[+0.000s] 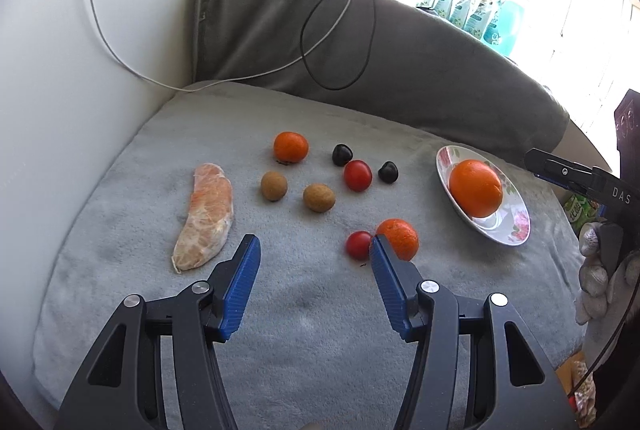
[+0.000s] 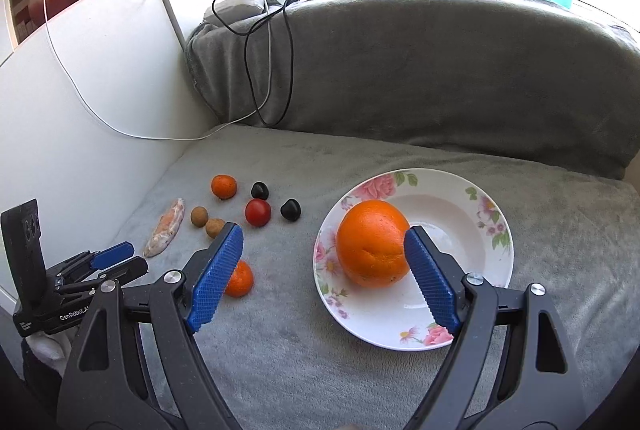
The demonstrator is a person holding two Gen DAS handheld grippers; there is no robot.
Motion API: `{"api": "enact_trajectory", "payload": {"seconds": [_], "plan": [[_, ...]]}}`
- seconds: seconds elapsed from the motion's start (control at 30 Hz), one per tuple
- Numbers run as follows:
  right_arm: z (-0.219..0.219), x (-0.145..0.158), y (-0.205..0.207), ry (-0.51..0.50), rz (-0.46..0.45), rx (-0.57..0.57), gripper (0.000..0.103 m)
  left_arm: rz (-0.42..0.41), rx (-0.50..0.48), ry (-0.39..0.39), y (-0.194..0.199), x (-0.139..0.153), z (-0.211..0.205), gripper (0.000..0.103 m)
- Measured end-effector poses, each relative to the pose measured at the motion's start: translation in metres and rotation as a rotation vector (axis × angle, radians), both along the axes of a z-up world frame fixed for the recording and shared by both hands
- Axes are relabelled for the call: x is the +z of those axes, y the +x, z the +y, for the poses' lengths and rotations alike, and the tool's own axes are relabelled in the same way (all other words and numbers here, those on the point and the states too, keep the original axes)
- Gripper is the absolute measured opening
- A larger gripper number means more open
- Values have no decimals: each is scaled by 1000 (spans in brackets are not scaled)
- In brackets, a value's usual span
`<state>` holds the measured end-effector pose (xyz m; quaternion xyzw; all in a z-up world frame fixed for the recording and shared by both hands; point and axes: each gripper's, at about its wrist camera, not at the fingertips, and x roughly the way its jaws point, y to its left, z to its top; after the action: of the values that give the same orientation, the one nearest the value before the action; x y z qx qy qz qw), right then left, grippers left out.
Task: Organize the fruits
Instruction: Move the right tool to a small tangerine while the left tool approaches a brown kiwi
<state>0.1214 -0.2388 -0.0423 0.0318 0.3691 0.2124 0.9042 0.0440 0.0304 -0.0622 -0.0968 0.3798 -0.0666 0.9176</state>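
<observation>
Both my grippers, left gripper [image 1: 314, 250] and right gripper [image 2: 324, 242], hang open and empty; a tangerine [image 1: 398, 238] and tomato [image 1: 359, 244] sit just past the left one, big orange [image 2: 372, 244] in the plate [image 2: 460, 205].

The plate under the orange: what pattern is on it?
White plate with pink flowers and green leaves around the rim; clearest in the right wrist view.

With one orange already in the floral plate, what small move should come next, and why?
Probably ease the left gripper forward onto the small orange mandarin by its right fingertip. Its jaws are open and empty, that fruit lies nearest on the grey blanket, and the white floral plate holds only the large orange.
</observation>
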Motion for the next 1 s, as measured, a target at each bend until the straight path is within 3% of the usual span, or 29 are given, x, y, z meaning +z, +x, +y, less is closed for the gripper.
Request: {"api": "enact_trajectory", "payload": {"seconds": [0.43,1.0], "plan": [[50,-24,-3,-45,45,119,85,25,81,26,6,-12,33,56],[81,-55,5,-80,106,189,80,17,44,59,29,-16,30,53]]}}
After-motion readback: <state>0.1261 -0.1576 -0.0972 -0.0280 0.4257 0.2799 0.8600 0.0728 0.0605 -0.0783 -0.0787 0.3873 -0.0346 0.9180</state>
